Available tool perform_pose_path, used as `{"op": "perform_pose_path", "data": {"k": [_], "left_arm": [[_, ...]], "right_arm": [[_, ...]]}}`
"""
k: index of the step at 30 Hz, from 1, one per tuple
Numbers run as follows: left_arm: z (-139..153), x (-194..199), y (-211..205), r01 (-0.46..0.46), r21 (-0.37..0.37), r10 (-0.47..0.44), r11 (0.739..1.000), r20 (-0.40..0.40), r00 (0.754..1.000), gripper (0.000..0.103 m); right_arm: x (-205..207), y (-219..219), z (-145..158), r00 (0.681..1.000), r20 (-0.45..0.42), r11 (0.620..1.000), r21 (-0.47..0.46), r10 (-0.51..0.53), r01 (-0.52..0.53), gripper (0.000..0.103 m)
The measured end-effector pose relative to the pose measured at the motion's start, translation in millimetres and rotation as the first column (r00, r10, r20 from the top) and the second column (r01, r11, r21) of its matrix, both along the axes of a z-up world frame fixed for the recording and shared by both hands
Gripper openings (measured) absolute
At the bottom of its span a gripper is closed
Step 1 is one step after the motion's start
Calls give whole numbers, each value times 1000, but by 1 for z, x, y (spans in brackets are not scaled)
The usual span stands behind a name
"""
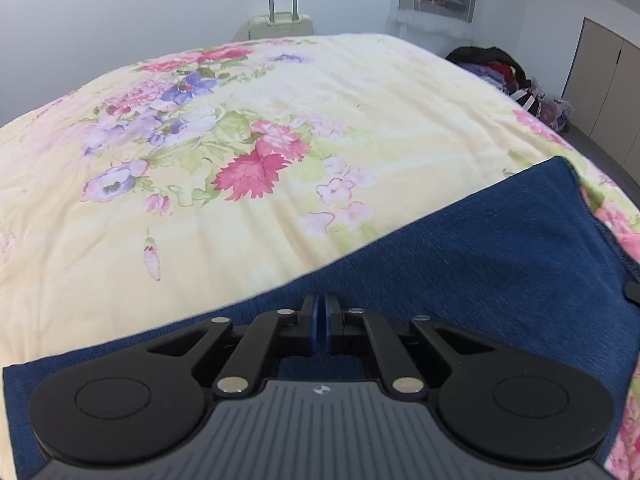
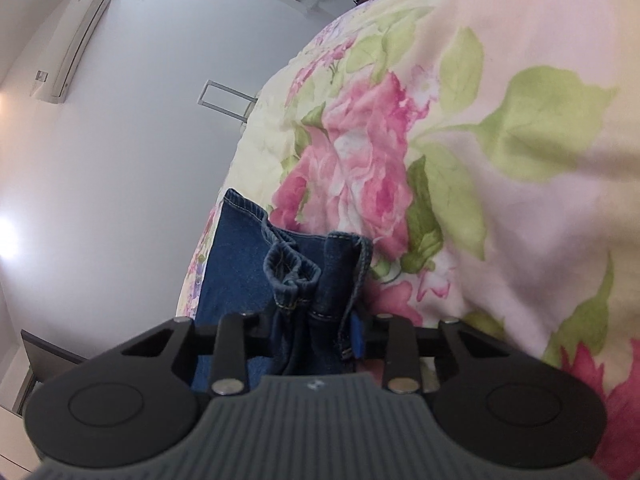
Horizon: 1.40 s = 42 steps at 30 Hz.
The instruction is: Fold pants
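Note:
Dark blue denim pants (image 1: 480, 248) lie on a floral bedspread (image 1: 280, 140), covering the near right part of the left wrist view. My left gripper (image 1: 321, 320) sits over the pants with its jaws pressed together; whether cloth is pinched between them I cannot tell. In the right wrist view my right gripper (image 2: 316, 320) is shut on a bunched, stitched edge of the pants (image 2: 304, 276), which stands up between the fingers. The rest of that cloth (image 2: 236, 248) trails away over the bedspread (image 2: 500, 160).
A pale suitcase (image 1: 280, 26) stands against the wall behind the bed. A pile of dark clothes (image 1: 504, 68) lies on the floor at the right, next to cabinet doors (image 1: 608, 92). An air conditioner (image 2: 76, 40) hangs on the wall in the right wrist view.

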<state>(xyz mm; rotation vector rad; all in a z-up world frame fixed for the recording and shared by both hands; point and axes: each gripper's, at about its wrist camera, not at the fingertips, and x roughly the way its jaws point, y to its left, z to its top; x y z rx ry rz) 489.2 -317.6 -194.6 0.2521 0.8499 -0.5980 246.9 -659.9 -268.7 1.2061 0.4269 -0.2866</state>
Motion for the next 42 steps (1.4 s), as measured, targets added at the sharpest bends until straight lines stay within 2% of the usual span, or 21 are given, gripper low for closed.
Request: {"op": "perform_pose_path", "data": {"k": [5,9,16,24,28,32,38,42], "left_arm": [[-13,11,-7,-14,-9,14,1000,-22,1000,3],[-3,3,-5,-36,-4,35,999,-42,998,3],[5,-70,-6,30,30,-28,999,-71,997,3],[10,-128,9,-3,68,10,998,-109,994,2],[10,-135,12,-27,45,33,999,-142,989,1],[-5,-128,9,-43,42,50,998,-174,984,1],[-5,-134,4,-20,78,31,997,-145,989,1],[0,-147,8,4,78,7,997,-136,991,1]], "right_arm": [[0,-1,-3,1000,3,999,-30,14,-14,27],[0,0,-5,1000,0,999,-31,14,-14,27],[-4,1,-2,1000,-14,1000,-26,7,-7,26],[-2,3,0,1000,-18,999,-42,-3,2,26],[-2,3,0,1000,-20,999,-35,-6,5,26],[-2,3,0,1000,-16,999,-44,3,-3,26],[-3,3,-1,1000,-9,998,-56,8,-8,24],[-2,10,21,1000,0,990,-137,29,-29,18]]}}
